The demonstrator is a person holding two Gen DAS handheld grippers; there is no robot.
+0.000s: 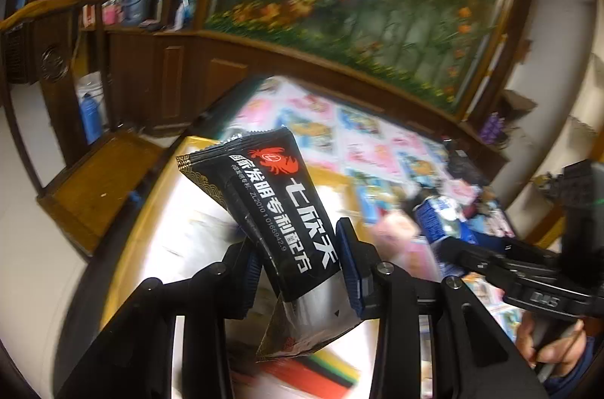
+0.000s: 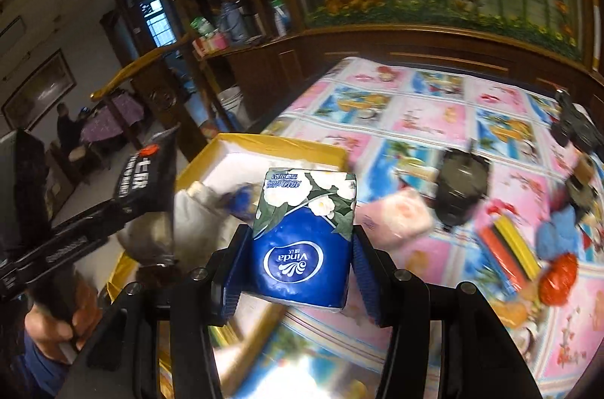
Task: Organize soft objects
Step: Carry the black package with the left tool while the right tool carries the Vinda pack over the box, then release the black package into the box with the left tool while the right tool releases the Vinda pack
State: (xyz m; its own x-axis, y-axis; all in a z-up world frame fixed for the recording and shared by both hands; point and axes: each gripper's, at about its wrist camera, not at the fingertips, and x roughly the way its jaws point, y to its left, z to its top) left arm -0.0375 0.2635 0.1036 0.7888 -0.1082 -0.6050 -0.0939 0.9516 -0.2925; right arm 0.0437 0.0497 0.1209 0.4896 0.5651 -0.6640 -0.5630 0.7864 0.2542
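Jaws of left gripper [image 1: 302, 267] clamped on black sachet [image 1: 271, 202], right gripper [image 2: 298, 267] on blue tissue pack [image 2: 302, 240].

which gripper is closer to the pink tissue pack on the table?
Right. The right gripper, shut on the blue Vinda pack, is just beside the pink tissue pack. The left gripper, holding the black sachet, is further away over the yellow box.

"Vinda" on tissue pack [image 2: 302, 240]; "七欣天" on black sachet [image 1: 279, 210].
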